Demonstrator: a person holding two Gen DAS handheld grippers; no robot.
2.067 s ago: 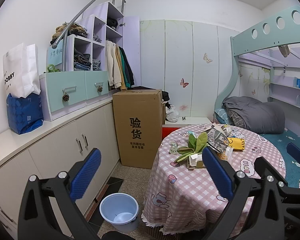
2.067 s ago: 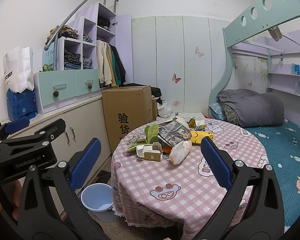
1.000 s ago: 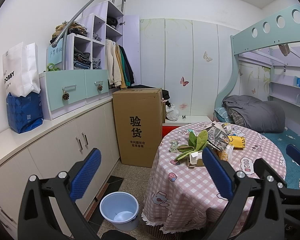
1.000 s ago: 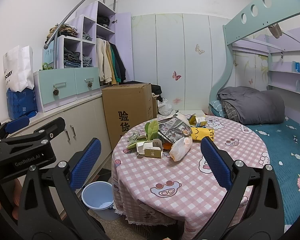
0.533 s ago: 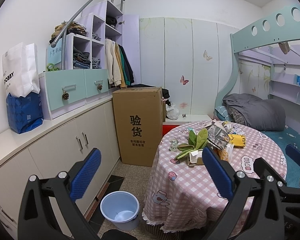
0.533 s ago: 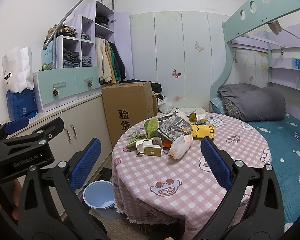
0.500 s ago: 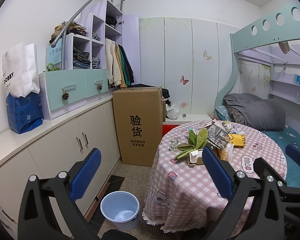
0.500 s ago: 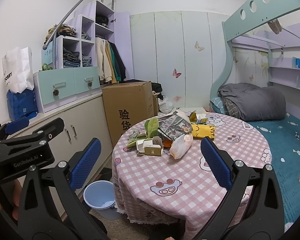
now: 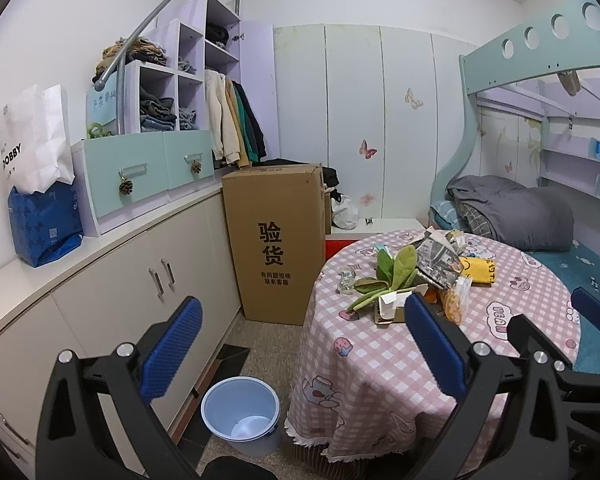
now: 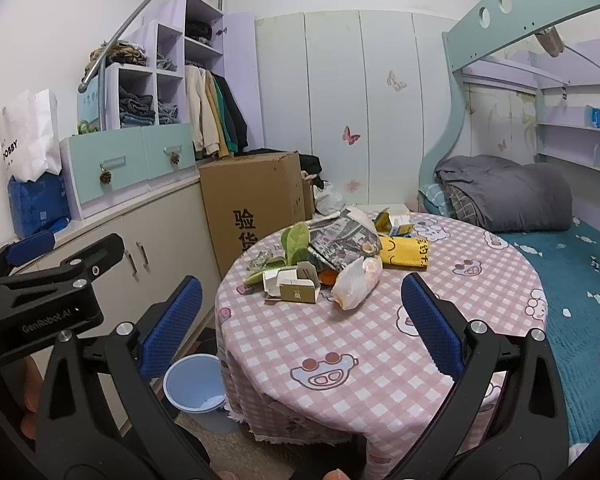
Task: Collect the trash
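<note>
A round table with a pink checked cloth (image 10: 340,344) carries a pile of trash: green leaves (image 10: 296,242), a newspaper (image 10: 340,240), a small cardboard box (image 10: 298,292), a clear plastic bag (image 10: 356,282) and a yellow packet (image 10: 404,252). The pile also shows in the left wrist view (image 9: 412,280). A light blue bin (image 9: 240,414) stands on the floor left of the table. My left gripper (image 9: 300,344) is open and empty, short of the table. My right gripper (image 10: 300,324) is open and empty above the table's near edge.
A tall cardboard box (image 9: 276,240) stands behind the table beside white cabinets (image 9: 148,280). A bunk bed with a grey duvet (image 10: 508,196) is at the right. The left gripper's body (image 10: 44,300) shows at the left of the right wrist view.
Both views have drifted slightly; the table and trash sit a little lower and nearer in the right wrist view. Both grippers stay open and empty.
</note>
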